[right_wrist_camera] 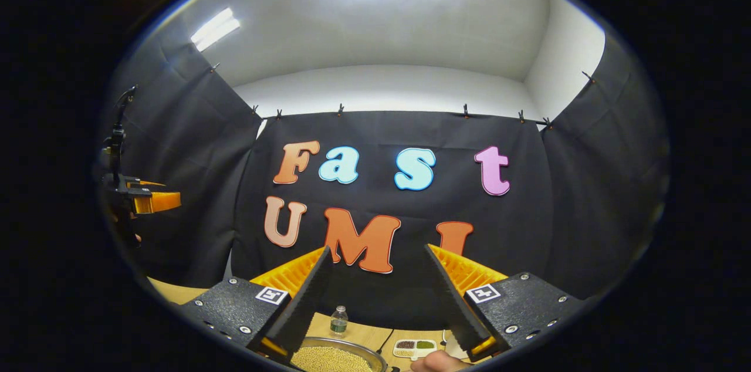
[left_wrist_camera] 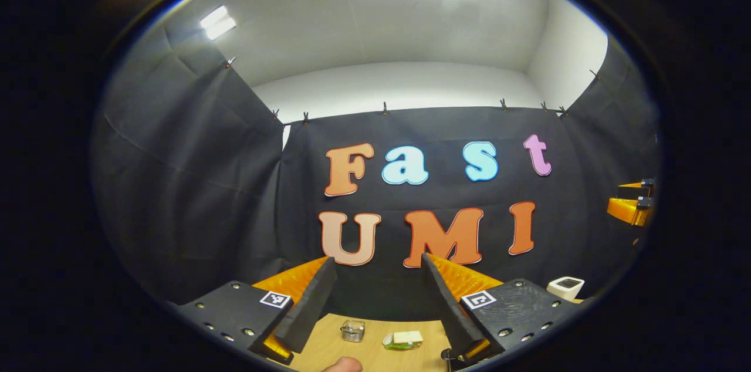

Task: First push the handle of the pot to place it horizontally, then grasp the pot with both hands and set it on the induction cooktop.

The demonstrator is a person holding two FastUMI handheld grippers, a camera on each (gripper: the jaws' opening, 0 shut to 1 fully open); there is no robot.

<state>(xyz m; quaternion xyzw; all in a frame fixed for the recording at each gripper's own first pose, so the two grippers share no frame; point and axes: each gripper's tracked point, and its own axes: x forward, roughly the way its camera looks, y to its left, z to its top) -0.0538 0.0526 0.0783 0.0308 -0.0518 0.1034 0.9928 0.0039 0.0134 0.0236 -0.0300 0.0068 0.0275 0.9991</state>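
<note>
Pot (right_wrist_camera: 335, 356) low in right gripper view: round metal rim, filled with small yellow grains, on desk (right_wrist_camera: 358, 334) beside right hand-held gripper (right_wrist_camera: 378, 325), jaws wide, empty. Left hand-held gripper (left_wrist_camera: 378, 325) wide, empty, above desk edge; small bottle (right_wrist_camera: 338, 320) stands behind pot.

Pot (right_wrist_camera: 337, 356): round metal vessel, rim gleaming, sitting upright on the wooden worktop (right_wrist_camera: 364, 334) at the bottom edge of the right gripper view. It is brimming with small pale yellow grains. Handle and induction cooktop cannot be made out.
</note>
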